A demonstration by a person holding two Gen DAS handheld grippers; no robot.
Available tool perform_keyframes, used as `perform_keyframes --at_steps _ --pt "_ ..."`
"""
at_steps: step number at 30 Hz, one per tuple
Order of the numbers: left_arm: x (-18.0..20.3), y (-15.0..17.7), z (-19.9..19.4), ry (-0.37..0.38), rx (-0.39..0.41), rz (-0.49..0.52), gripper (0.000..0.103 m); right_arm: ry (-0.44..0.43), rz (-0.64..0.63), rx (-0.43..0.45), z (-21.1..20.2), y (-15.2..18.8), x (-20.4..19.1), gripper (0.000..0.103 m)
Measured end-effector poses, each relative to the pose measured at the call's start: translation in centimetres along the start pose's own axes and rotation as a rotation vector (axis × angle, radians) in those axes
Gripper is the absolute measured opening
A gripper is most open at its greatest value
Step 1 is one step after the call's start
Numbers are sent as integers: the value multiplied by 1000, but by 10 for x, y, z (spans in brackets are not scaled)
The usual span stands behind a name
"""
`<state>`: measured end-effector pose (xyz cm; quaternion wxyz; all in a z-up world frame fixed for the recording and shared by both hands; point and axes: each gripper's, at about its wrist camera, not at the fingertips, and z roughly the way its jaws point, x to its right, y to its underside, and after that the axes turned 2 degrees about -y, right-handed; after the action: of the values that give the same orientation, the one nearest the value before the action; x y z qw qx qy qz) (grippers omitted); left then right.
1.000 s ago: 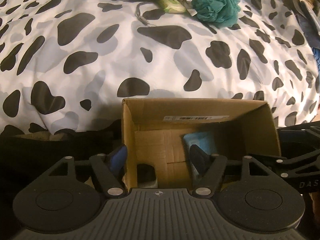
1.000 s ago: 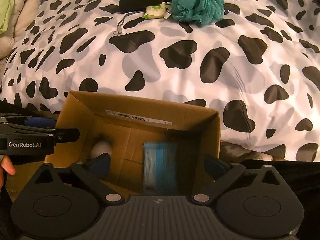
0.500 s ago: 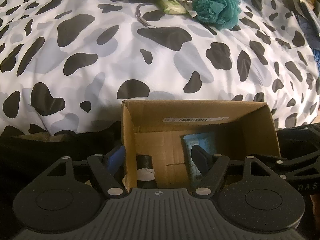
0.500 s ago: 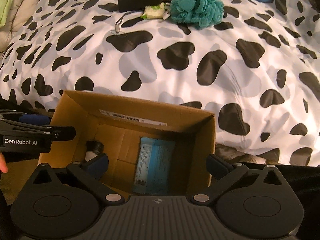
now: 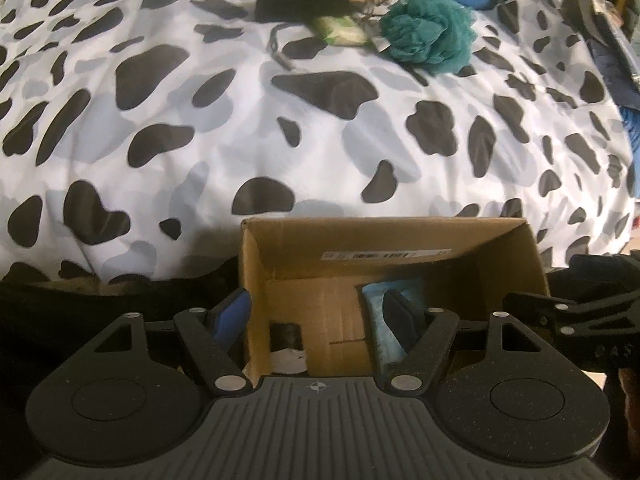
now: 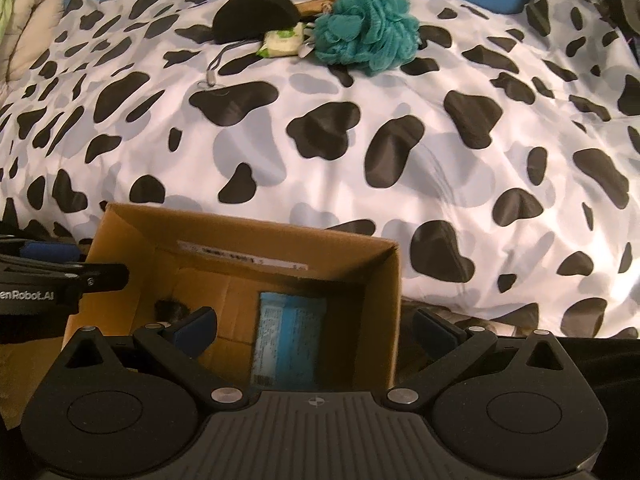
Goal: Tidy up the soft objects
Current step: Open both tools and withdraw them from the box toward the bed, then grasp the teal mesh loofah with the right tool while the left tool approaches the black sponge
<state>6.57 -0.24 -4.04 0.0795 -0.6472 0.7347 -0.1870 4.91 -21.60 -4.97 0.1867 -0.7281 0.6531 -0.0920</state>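
Fingers (image 5: 236,312) of the left gripper (image 5: 316,314) are spread wide and nothing is held between them; one blue pad sits just outside the left wall of the cardboard box (image 5: 532,256), the other is down inside it. The right gripper (image 6: 316,330) is likewise seen with its fingers (image 6: 196,326) set wide apart and empty — one pad over the box interior, the other outside the right wall.

The open box is placed at the near edge of the bed, against a cow-print duvet (image 6: 400,120). A blue packet (image 6: 288,340) lies flat on the box floor, toward the right half. A small dark, furry item (image 6: 170,308) with a white part is seen in the left near corner; what it is cannot be told. A white barcode label (image 5: 384,255) is stuck along the inside of the far wall.

Well apart from the box, at the far side of the duvet, a teal bath pouf (image 6: 366,30) is resting. Just beside it a pale green wipes pack (image 6: 282,42) is lying, touching a black rounded pouch (image 6: 256,14), from which a grey cord (image 6: 216,68) trails toward the box — all three grouped close together
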Motion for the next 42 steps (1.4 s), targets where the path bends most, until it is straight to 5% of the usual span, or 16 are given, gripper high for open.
perform_keyframes --at_steps 15,42 --pt "8 -14 -6 -3 68 45 72 30 14 60 -5 -16 13 103" --pt "-12 -74 1 -146 171 14 72 83 14 143 11 -70 47 103"
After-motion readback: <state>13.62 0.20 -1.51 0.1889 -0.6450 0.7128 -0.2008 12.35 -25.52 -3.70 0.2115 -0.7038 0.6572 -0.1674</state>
